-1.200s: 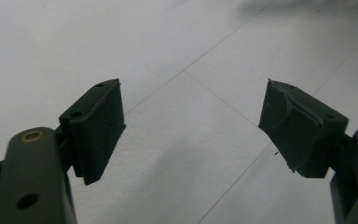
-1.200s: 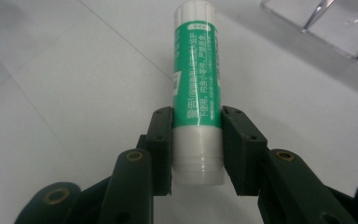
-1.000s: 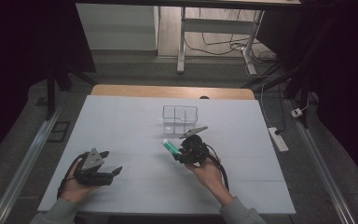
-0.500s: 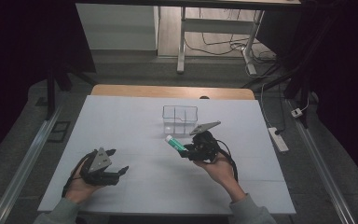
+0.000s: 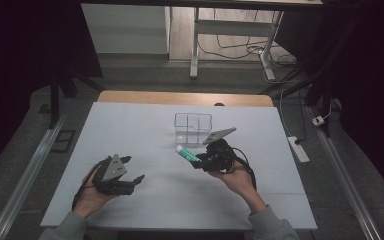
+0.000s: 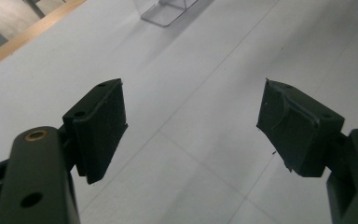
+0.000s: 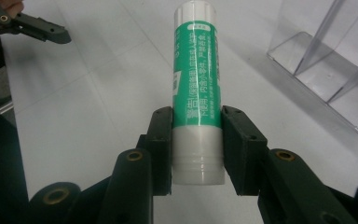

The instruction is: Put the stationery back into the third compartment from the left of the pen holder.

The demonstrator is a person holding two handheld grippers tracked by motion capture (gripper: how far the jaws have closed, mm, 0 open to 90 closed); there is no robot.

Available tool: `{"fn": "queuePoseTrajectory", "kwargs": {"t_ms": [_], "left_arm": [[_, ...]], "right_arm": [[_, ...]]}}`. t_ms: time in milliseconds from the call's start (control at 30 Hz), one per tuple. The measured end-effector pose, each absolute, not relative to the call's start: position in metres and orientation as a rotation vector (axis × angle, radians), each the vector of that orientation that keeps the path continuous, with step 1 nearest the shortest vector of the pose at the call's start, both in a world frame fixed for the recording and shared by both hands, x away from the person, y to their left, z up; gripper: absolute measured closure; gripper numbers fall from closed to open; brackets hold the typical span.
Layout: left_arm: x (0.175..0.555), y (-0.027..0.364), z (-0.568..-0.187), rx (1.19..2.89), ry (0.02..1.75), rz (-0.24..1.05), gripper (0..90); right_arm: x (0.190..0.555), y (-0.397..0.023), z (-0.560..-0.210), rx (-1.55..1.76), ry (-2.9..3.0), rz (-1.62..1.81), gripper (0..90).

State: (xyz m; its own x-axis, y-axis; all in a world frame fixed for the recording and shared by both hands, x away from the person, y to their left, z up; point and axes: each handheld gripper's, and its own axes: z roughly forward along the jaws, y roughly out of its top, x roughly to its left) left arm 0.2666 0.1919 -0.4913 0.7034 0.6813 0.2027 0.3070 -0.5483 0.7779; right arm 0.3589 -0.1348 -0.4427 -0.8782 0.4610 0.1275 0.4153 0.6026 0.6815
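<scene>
A green and white glue stick [image 7: 196, 88] sits clamped between the jaws of my right gripper [image 7: 196, 140], held above the white table. In the high view the same glue stick [image 5: 186, 154] pokes out to the left of the right gripper [image 5: 200, 161], just in front of the clear divided box [image 5: 193, 128]. My left gripper [image 5: 132, 176] rests low at the front left, held in the person's hand. Its jaws [image 6: 191, 121] stand wide open over bare table, with nothing between them.
The clear box [image 7: 335, 70] stands close at the right in the right gripper view, and its corner [image 6: 168, 9] lies far ahead of the left gripper. A power strip [image 5: 299, 149] lies on the floor right of the table [image 5: 130, 125].
The right gripper has carried the glue stick up and to the right, closer to the clear box. The left gripper has shifted a little to the right.
</scene>
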Motion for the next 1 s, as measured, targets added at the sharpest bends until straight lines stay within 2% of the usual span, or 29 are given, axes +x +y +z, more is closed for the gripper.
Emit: {"fn": "queuePoseTrajectory", "kwargs": {"t_ms": [1000], "left_arm": [[0.287, 0.136, -0.482, 2.268, 0.521, 0.619, 23.0]], "right_arm": [[0.364, -0.121, -0.458, 0.715, 2.884, 1.063, 64.4]]}}
